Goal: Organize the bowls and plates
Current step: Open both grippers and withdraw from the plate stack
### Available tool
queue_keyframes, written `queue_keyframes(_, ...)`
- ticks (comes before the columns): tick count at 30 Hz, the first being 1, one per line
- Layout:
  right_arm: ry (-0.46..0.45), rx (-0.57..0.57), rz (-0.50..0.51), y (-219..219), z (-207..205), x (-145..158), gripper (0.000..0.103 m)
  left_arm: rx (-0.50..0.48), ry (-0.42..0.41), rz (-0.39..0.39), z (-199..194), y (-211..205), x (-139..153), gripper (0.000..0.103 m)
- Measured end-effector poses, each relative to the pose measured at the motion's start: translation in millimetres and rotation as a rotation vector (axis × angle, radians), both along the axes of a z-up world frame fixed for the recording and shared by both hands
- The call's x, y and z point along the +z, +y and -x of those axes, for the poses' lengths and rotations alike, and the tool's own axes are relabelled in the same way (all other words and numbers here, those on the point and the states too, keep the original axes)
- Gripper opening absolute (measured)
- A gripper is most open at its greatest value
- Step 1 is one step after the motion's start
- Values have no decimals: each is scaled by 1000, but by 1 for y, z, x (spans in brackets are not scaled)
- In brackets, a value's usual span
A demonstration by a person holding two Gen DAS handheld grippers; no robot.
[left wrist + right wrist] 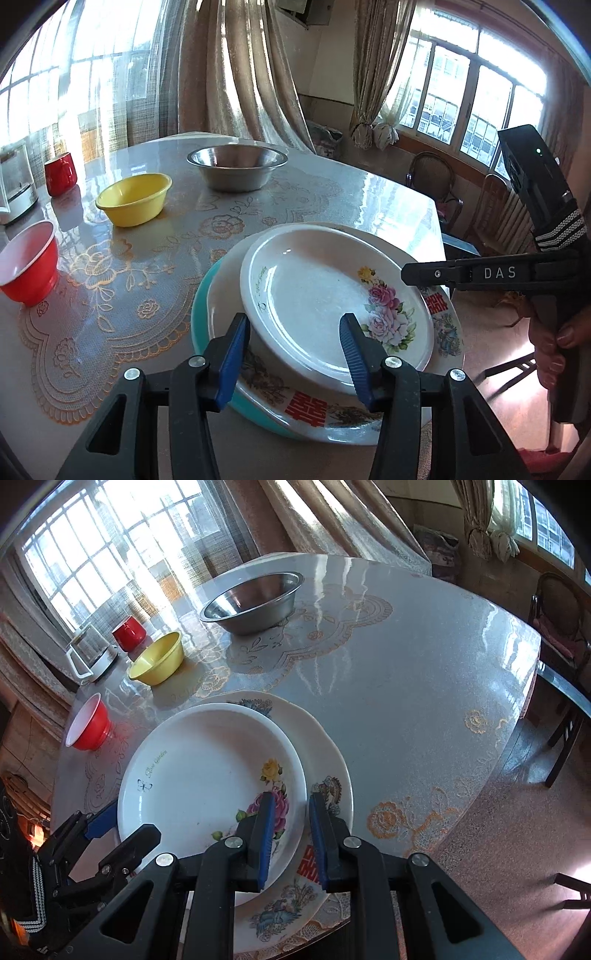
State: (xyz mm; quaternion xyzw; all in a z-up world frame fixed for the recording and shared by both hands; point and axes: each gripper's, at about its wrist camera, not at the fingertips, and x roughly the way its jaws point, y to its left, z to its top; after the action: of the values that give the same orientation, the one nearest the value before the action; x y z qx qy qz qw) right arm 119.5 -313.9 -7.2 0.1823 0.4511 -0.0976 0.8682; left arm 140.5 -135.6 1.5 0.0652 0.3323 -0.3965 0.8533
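A white rose plate (pixel 314 295) (pixel 207 775) lies on top of a larger patterned plate (pixel 306 410) (pixel 325 738), which sits on a teal plate (pixel 199 314) near the table's front edge. My left gripper (pixel 295 354) is open, its jaws astride the rose plate's near rim. It also shows in the right wrist view (pixel 99 823). My right gripper (pixel 291 834) has its blue jaws on either side of the rose plate's right rim with a gap between them; its body shows in the left wrist view (pixel 480 273).
On the lace-patterned table (pixel 406 686) stand a steel bowl (pixel 236 166) (pixel 255 602), a yellow bowl (pixel 133 199) (pixel 159 662), a red-and-white bowl (pixel 29 266) (pixel 88 723), a red mug (pixel 61 173) (pixel 129 633) and a white kettle (pixel 92 657). Chairs (pixel 561 627) stand to the right.
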Motion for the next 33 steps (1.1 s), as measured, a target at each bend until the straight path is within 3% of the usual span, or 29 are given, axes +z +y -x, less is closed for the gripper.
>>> queue_keyframes(6,-21,15,-6,-3,4,1,20,12,-19,80,-5,13,9,56)
queue_keyframes(9,-20,28,14,3,4,1,23,1,-10,63,-7,9,6,50)
queue_keyframes(18,-21,22,5,2,6,-1,23,23,-33,40,-3,2,3,53)
queue_keyframes(25,-66,41,21,7,8,6,27,172,-28,88,-22,21,7,73)
queue_keyframes(33,-106,38,20,12,6,12,29,395,9,98,-49,48,1,78)
